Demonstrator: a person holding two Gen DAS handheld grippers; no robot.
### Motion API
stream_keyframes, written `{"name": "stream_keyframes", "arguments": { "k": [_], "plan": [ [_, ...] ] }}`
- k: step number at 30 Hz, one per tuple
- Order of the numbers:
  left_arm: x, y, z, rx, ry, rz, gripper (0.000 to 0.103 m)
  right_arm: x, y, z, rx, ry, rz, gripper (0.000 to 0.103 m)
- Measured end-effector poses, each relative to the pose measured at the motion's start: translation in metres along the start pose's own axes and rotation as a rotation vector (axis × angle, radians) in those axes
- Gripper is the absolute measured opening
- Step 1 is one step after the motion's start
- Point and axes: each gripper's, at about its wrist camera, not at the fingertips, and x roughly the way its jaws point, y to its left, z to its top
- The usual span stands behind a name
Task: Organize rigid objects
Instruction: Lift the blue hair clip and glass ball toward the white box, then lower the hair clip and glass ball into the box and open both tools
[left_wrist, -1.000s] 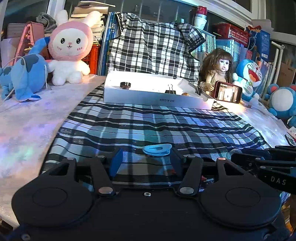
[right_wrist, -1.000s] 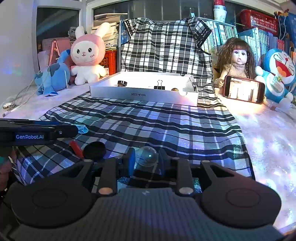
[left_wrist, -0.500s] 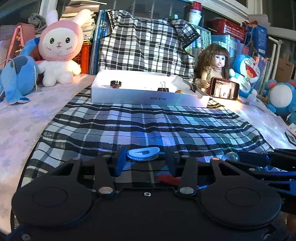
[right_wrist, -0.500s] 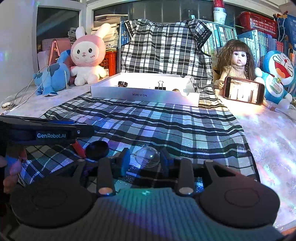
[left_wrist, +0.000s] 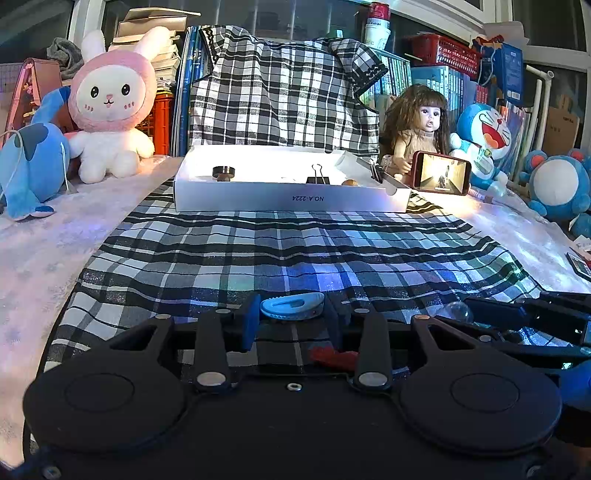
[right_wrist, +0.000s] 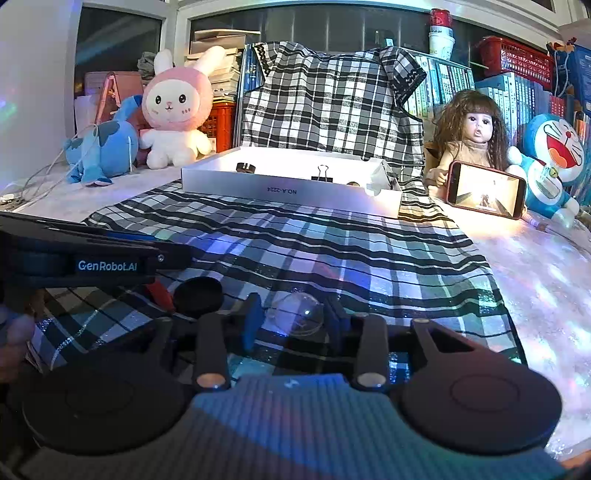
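In the left wrist view my left gripper (left_wrist: 291, 321) is shut on a flat blue plastic piece (left_wrist: 292, 305), just above the plaid cloth (left_wrist: 280, 251). In the right wrist view my right gripper (right_wrist: 295, 317) is shut on a clear glass ball (right_wrist: 295, 314). The ball also shows in the left wrist view (left_wrist: 453, 311). A red piece (left_wrist: 332, 356) lies under the left gripper. A black round lid (right_wrist: 198, 296) lies left of the ball. The white tray (left_wrist: 291, 199) at the back holds a binder clip (left_wrist: 317, 177) and a dark knob (left_wrist: 223, 172).
A doll (left_wrist: 421, 129) props a lit phone (left_wrist: 441, 172) right of the tray. A pink rabbit plush (left_wrist: 110, 107), a blue plush (left_wrist: 29, 162) and Doraemon toys (left_wrist: 484, 136) ring the table. A plaid shirt (left_wrist: 284, 88) hangs behind the tray.
Both grippers have closed in on their objects: the left on the blue piece, the right on the glass ball. Both views have lowered slightly and drawn nearer the cloth.
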Motion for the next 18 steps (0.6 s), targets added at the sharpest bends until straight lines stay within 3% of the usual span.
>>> {"name": "stream_keyframes", "arguments": {
  "k": [10,18],
  "plan": [
    [0.003,0.006,0.011,-0.026,0.02,-0.018,0.035,0.0,-0.007,0.01,0.018,-0.031,-0.01,0.04],
    [0.012,0.015,0.041,-0.029,0.003,-0.019,0.035,0.013,-0.032,0.037,0.107,-0.03,-0.009,0.04]
  ]
}}
